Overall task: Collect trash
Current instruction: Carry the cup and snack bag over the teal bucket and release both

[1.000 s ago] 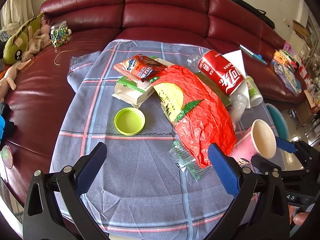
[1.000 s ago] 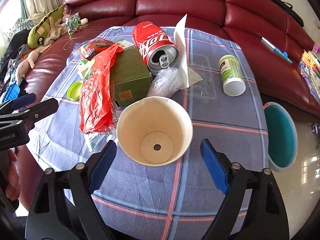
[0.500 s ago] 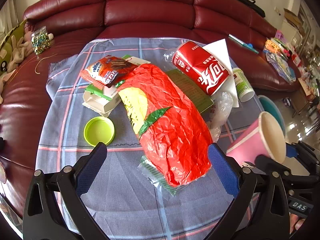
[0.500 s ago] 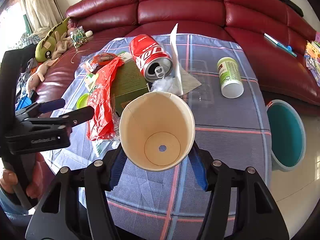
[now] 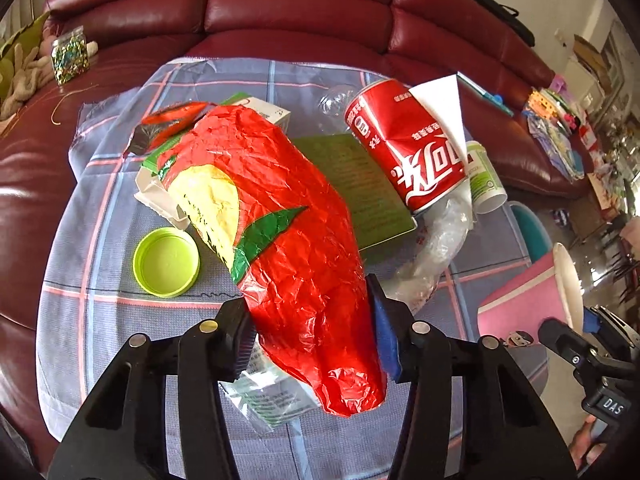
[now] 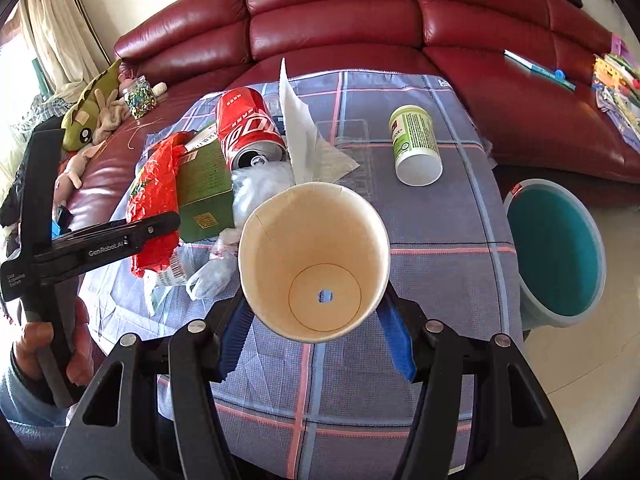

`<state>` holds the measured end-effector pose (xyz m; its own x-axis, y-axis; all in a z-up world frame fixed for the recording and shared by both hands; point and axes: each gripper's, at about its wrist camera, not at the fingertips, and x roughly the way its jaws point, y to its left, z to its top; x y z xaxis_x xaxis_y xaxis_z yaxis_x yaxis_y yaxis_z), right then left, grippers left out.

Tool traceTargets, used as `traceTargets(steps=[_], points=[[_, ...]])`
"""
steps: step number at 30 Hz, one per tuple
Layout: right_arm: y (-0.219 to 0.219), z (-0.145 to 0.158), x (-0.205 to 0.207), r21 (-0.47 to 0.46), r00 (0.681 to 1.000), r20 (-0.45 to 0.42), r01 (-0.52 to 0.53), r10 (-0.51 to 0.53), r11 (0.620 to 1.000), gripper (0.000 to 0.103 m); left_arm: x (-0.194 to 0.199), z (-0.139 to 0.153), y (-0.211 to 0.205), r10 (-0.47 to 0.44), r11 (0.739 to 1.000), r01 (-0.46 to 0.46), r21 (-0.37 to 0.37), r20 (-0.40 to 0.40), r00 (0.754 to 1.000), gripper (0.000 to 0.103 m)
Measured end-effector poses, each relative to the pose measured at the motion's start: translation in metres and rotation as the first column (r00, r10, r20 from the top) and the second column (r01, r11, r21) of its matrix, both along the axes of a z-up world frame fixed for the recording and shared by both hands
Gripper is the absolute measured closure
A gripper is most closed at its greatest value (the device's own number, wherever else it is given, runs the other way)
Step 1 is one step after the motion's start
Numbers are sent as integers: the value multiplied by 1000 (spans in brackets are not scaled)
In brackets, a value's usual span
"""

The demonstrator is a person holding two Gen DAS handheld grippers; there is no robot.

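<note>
My left gripper (image 5: pixel 312 328) is shut on the near end of a crumpled red wrapper (image 5: pixel 288 232) that lies across the trash pile on the table. It shows from the side in the right wrist view (image 6: pixel 154 196). My right gripper (image 6: pixel 316 320) is shut on a pink paper cup (image 6: pixel 314 256), its open mouth facing the camera; the cup also shows at the right of the left wrist view (image 5: pixel 528 300). A red cola can (image 5: pixel 404 144), a green box (image 6: pixel 204 188), clear plastic (image 5: pixel 436 248) and a green lid (image 5: pixel 166 262) lie on the table.
A teal bin (image 6: pixel 556 252) stands on the floor right of the table. A white-green tub (image 6: pixel 416 148) lies on the checked cloth (image 6: pixel 440 260). White paper (image 6: pixel 298 136) leans by the can. Red sofa (image 6: pixel 340 12) curves behind, with plush toys (image 6: pixel 92 116).
My left gripper moved forward and closed on the red wrapper's near end. My right gripper closed on the pink cup and lifted it slightly.
</note>
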<state>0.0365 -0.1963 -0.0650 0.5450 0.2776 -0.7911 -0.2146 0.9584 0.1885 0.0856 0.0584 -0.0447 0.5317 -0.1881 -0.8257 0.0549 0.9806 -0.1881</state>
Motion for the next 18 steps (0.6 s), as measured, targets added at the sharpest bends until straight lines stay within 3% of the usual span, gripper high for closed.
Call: traceTargets(steps=[7, 9, 11, 12, 18], points=[[1, 3, -4, 6, 1000, 10, -8, 8, 1000, 46, -15, 22, 7, -15, 1000, 15, -6, 36, 999, 49], [0, 4, -5, 4, 1000, 15, -6, 6, 1000, 46, -17, 26, 7, -27, 1000, 27, -4, 53, 998, 57], [-1, 7, -7, 1, 1000, 24, -2, 2, 1000, 46, -20, 31, 5, -44, 999, 45, 0, 64, 997, 74], [-2, 8, -8, 0, 1000, 27, -1, 1, 1000, 46, -22, 33, 3, -58, 998, 58, -4, 66, 996, 78], [-10, 13, -10, 25, 999, 31, 10, -11, 1000, 46, -32, 56, -3, -110, 994, 110, 5, 121, 987, 80]])
